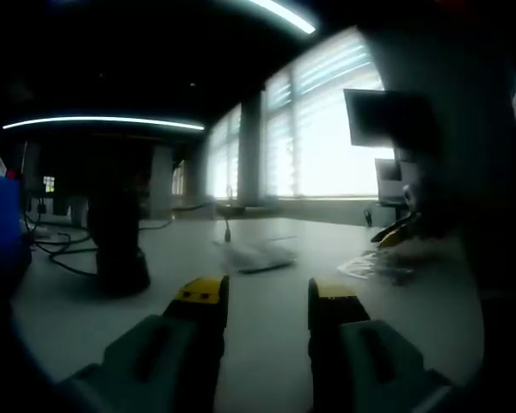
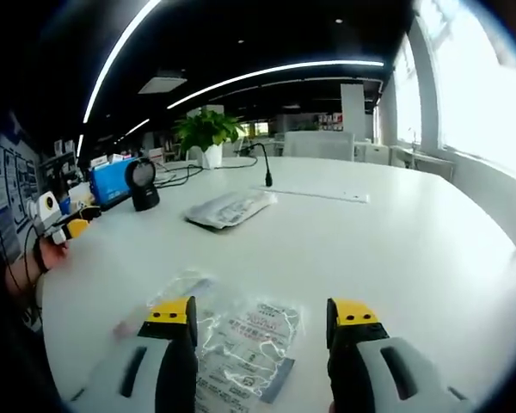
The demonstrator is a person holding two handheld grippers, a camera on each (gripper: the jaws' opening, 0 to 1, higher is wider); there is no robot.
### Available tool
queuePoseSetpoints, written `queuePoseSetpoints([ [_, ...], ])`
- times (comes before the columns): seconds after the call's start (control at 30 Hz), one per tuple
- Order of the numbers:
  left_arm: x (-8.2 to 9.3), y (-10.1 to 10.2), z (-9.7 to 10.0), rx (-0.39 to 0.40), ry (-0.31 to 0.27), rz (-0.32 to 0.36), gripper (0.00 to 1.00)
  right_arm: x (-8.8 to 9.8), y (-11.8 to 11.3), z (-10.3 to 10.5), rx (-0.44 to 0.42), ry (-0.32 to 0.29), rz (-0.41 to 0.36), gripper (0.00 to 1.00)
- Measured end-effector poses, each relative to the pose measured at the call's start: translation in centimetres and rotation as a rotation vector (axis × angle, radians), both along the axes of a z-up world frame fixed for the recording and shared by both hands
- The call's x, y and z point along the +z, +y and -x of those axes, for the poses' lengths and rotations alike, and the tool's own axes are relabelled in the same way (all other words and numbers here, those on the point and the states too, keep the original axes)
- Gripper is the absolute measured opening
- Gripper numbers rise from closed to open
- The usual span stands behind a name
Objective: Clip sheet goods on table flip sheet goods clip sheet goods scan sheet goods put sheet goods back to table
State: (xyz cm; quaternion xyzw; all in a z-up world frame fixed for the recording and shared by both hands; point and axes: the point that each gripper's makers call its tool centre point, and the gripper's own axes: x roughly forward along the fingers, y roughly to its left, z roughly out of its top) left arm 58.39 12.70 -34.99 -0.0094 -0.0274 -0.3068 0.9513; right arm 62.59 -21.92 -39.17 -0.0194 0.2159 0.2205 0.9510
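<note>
Looking along my right gripper (image 2: 262, 327), I see the clear packet (image 2: 241, 340) lying flat on the white table (image 2: 396, 232), low in the frame, right between my two yellow-tipped jaws. They stand wide apart with nothing in them. The packet sits closer to the left jaw, and part of it runs down out of sight between them. Its long axis seems to slant from the lower centre up toward the left, where a second, fainter clear sheet (image 2: 176, 288) peeks out beside the left jaw tip. So the packet lies straight ahead and just below my right fingers; I judge this hand is the nearer one for the first clip, and it needs mostly to drop and close on the near edge.

A second, grey-white packet (image 2: 230, 208) rests farther up the table, near the centre of the frame, with a black scanner (image 2: 142, 185) at the upper left beside a blue box (image 2: 112, 181). A hand (image 2: 47, 254) shows at the left edge.

From my left gripper (image 1: 265, 297) the jaws are also spread and empty, hovering over bare table. A pale packet (image 1: 258, 255) lies ahead, just above the jaw tips, and crinkled clear packets (image 1: 378, 267) sit toward the right edge, well apart from these fingers. The dim, blurred picture hides finer detail.
</note>
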Motion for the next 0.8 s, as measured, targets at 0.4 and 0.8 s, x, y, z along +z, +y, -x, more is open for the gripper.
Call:
queuePoseSetpoints([
  [0.4,0.0,0.0,0.0,0.003,-0.001,-0.004,0.30,0.4,-0.8,0.0,-0.003,0.022,-0.079,0.45],
  [0.8,-0.1,-0.1,0.0,0.003,-0.003,-0.014,0.30,-0.1,-1.6,-1.3,0.011,0.057,-0.073,0.32],
])
